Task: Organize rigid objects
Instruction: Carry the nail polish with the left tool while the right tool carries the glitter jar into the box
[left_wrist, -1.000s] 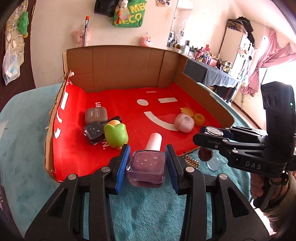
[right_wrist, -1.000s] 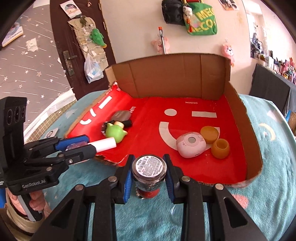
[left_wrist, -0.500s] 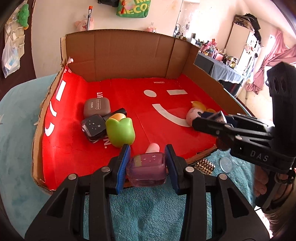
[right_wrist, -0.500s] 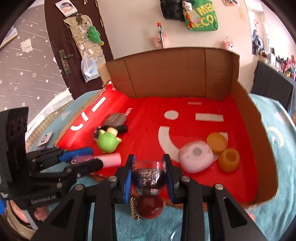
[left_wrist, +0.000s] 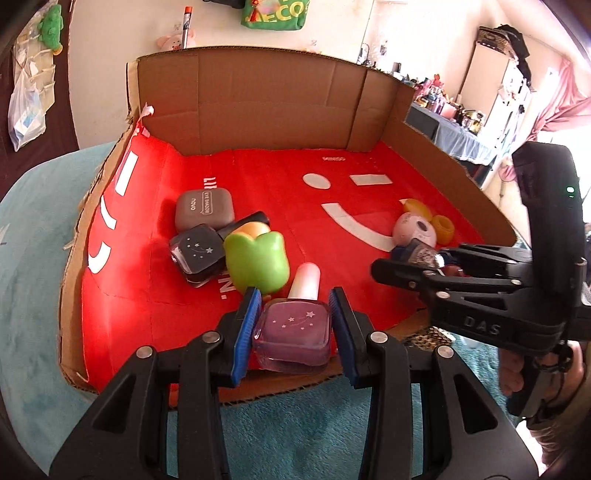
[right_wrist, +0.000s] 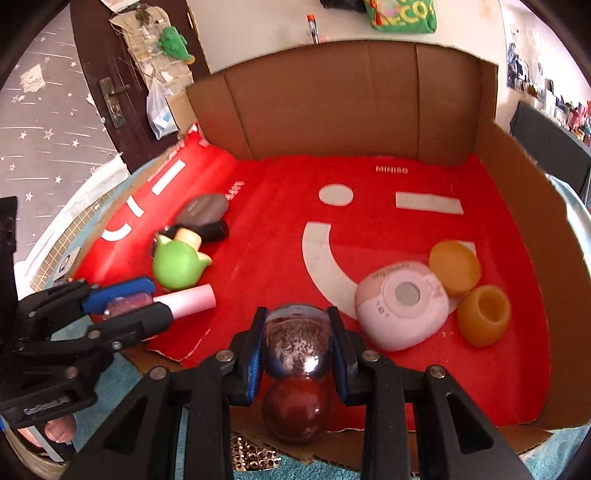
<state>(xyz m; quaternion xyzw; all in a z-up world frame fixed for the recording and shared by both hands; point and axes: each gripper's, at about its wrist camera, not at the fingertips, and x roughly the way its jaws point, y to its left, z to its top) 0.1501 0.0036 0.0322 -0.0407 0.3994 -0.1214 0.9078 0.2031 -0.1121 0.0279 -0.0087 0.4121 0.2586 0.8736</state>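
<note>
My left gripper is shut on a purple nail polish bottle with a pale pink cap, held over the front edge of the red-lined cardboard box. In the right wrist view that same left gripper holds the purple bottle at the left. My right gripper is shut on a dark glittery bottle with a round dark red cap, low over the box's front edge. In the left wrist view the right gripper and its glittery bottle sit at the right.
On the red floor lie a green tulip-shaped toy, a dark starry bottle, a grey eyeshadow case, a pink round case and two orange pieces. A teal blanket surrounds the box. A studded object lies beneath the front edge.
Both grippers moved forward and down with their bottles, from over the blanket to over the box's front edge. The glittery bottle now shows its side instead of its labelled bottom.
</note>
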